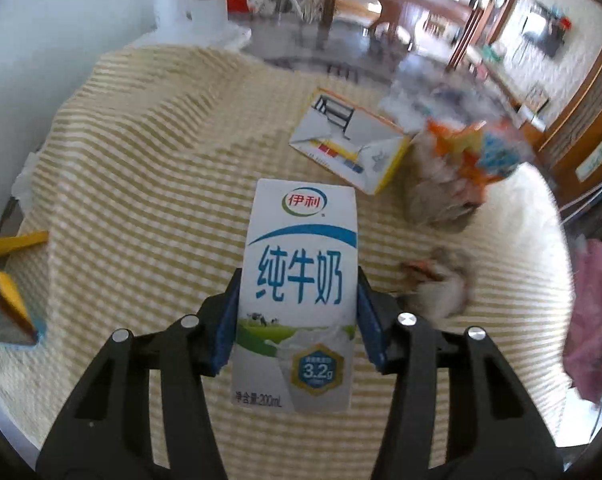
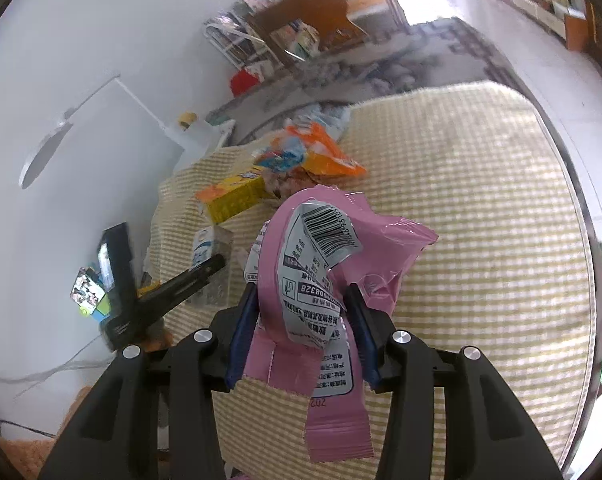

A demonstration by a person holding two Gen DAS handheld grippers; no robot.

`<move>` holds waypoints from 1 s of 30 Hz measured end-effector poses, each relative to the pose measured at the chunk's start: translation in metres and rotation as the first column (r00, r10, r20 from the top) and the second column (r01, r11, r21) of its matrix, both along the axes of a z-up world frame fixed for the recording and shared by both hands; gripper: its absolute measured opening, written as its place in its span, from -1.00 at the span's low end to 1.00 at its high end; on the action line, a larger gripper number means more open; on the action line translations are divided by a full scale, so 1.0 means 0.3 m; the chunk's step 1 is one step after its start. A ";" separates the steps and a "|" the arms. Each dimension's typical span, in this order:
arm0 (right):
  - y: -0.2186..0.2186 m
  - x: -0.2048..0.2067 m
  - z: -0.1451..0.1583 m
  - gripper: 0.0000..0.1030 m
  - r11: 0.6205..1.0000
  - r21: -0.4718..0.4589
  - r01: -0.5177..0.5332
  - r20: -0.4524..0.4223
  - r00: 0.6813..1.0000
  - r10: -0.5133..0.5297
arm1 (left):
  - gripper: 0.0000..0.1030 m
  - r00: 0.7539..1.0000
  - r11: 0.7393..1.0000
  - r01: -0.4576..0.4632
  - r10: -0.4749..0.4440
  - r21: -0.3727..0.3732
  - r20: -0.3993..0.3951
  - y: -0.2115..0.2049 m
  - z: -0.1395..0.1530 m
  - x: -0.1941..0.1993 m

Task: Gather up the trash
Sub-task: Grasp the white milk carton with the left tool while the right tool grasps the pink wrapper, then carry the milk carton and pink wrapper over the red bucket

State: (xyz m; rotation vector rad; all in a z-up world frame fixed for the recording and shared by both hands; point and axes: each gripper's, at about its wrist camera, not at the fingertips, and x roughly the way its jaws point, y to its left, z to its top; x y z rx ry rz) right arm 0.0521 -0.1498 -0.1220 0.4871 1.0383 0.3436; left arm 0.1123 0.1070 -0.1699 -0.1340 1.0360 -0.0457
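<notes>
Milk carton (image 1: 297, 292): nearest your left-hand camera, a white and blue carton with a cow-and-meadow strip stands upright between the blue pads, print facing you.
Left gripper (image 1: 297, 308): your pads press both sides of the milk carton, pinching it above the checked cloth; no earlier view is at hand to show how the jaws got there.
Pink wrapper (image 2: 325, 292): nearest your right-hand camera, a crumpled pink packet with a barcode label and a serrated bottom edge hangs through the jaws.
Right gripper (image 2: 301, 328): your pads are closed on the pink wrapper, which bulges above them and dangles below.
Checked cloth (image 1: 141, 184): a yellow and white cover spreads over the round table under both of your tools.
Yellow box (image 1: 349, 140): a flattened white and yellow carton lies on the cloth, beyond the milk carton and slightly to its right.
Snack bags (image 1: 473, 148): orange and blue packets sit blurred just right of the yellow box, near the table's far right edge.
Small scrap (image 1: 441, 280): a blurred crumpled piece lies on the cloth to the right of the milk carton; what it is cannot be told.
Background: a white wall on the left, wooden furniture and a bright floor far off.
</notes>
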 end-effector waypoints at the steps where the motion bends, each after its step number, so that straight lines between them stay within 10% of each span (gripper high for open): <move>1: 0.011 -0.001 0.011 -0.16 1.000 -0.007 -0.009 0.020 1.000 0.009 | -0.03 1.000 1.000 0.002 -0.001 -0.018 0.020 -0.004 0.036 -0.022; 12: 0.066 -0.032 0.142 -0.16 0.997 -0.068 -0.042 0.205 0.977 0.055 | -0.03 0.954 0.995 0.074 -0.052 -0.062 0.296 -0.125 0.367 -0.196; 30: -0.055 -0.111 0.203 -0.16 0.997 -0.065 0.047 0.283 0.959 -0.026 | -0.02 0.914 0.975 0.214 -0.177 -0.064 0.364 -0.301 0.428 -0.276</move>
